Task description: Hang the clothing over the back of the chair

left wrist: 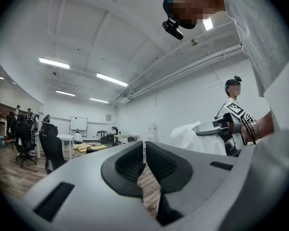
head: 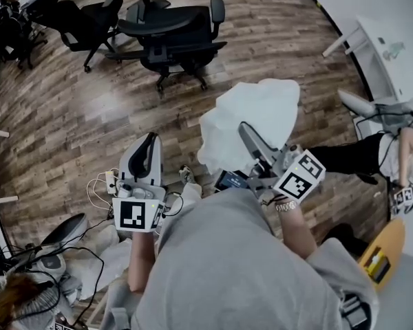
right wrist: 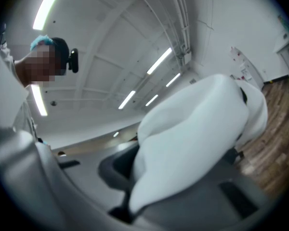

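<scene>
**Item: white clothing** [head: 251, 115]. It is bunched, off the floor, and held in front of the person at the tip of the right gripper [head: 249, 137].

**Right gripper view:** the jaws are clenched on the cloth. It swells up and to the right from between them and hides most of the room beyond.

**Left gripper** [head: 149, 145]: it is beside the right one and apart from the cloth. Its own view shows the jaws pressed together with nothing between them. Only this view shows the clothing side-on, bulging ahead of the right gripper at the picture's right.

**Head view only:** the black chair [head: 172, 40] stands well apart from the clothing, ahead of both grippers. Bare wooden floor [head: 76, 115] lies open between them.

**Edges:**
- A second chair [head: 82, 16] stands at the far left.
- A white surface [head: 385, 47] is at the right.
- Another person [head: 372, 153] is close on the right.
- Cables [head: 100, 184] lie on the floor just left of the left gripper.
</scene>
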